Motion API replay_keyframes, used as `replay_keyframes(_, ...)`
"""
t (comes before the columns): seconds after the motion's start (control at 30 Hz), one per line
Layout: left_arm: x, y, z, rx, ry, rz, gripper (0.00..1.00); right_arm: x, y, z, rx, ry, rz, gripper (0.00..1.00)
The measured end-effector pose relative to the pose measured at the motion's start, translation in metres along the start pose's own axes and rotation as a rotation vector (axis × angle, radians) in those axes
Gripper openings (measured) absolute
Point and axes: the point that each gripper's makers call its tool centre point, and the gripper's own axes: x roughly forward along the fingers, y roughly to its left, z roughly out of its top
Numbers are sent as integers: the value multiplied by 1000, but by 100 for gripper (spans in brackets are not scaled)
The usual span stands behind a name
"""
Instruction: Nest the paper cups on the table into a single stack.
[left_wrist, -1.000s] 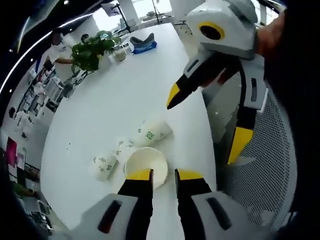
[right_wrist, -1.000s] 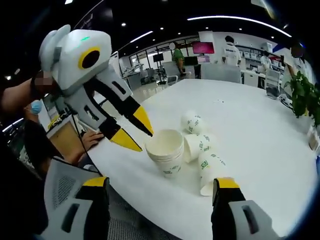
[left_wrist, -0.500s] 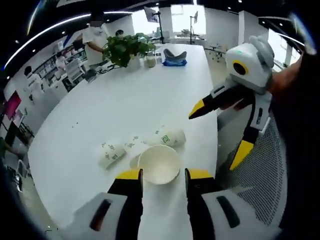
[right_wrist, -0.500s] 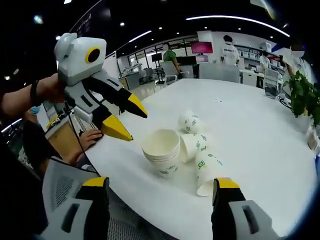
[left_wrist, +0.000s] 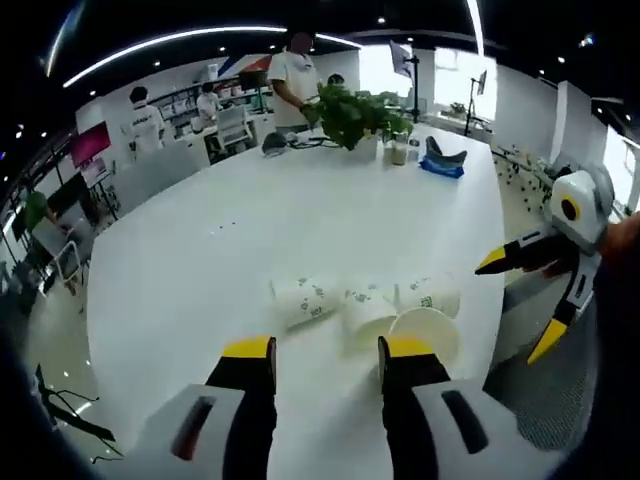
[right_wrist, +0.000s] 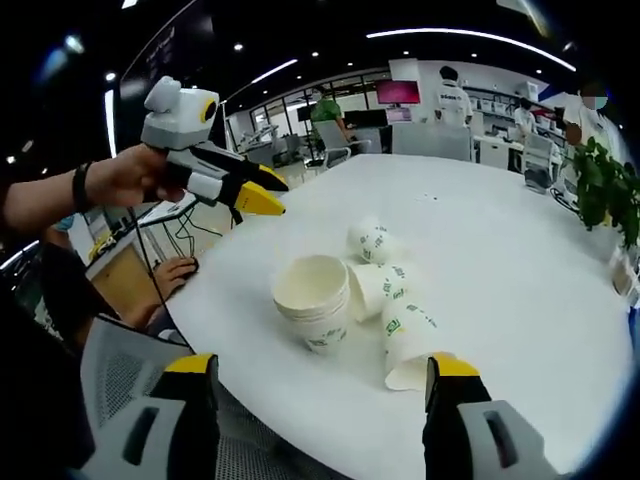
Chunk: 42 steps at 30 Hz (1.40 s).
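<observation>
A short upright stack of white paper cups (right_wrist: 312, 300) stands near the white table's (right_wrist: 520, 260) near edge. Three single cups lie on their sides beside it: one (right_wrist: 372, 240) farther in, one (right_wrist: 380, 288) touching the stack, one (right_wrist: 405, 342) nearest me. My right gripper (right_wrist: 322, 365) is open wide, low in front of the stack and holding nothing. My left gripper (right_wrist: 262, 193) hovers off the table's edge, left of the cups. In the left gripper view it (left_wrist: 328, 350) is open and holds nothing; the stack (left_wrist: 425, 328) and lying cups (left_wrist: 305, 300) sit just beyond, with the right gripper (left_wrist: 520, 300) at far right.
A potted plant (left_wrist: 362, 115) and a blue object (left_wrist: 442, 165) stand at the table's far end. A mesh chair (right_wrist: 120, 370) sits below the near edge. People stand and sit around the room. A broad bare stretch of tabletop (left_wrist: 250, 220) lies beyond the cups.
My left gripper has drawn back from the stack, up and away past the table's edge. The cups and my right gripper have stayed where they were.
</observation>
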Motion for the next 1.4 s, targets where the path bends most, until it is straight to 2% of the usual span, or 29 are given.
replay_keyframes(0.1,5,2,7,-136,-35,-33,40,0,-2,-1,3,7,-5,86)
replay_keyframes(0.33,24,15,7,-256,-36,-49,42,-1,-7,-7,14,25,-17,87)
replay_keyframes(0.6,61,27,3,-305,-10,-81,47,3,-12,-8,24,37,-26,87)
replay_keyframes(0.77,79,32,3,-377,6,-115,49,3,-12,-10,29,52,-28,87)
replay_keyframes(1.07,106,24,-9,-397,56,-195,49,5,-20,-21,52,77,-43,87)
replay_keyframes(1.4,132,21,-8,-422,61,-237,48,10,-19,-26,64,98,-34,87)
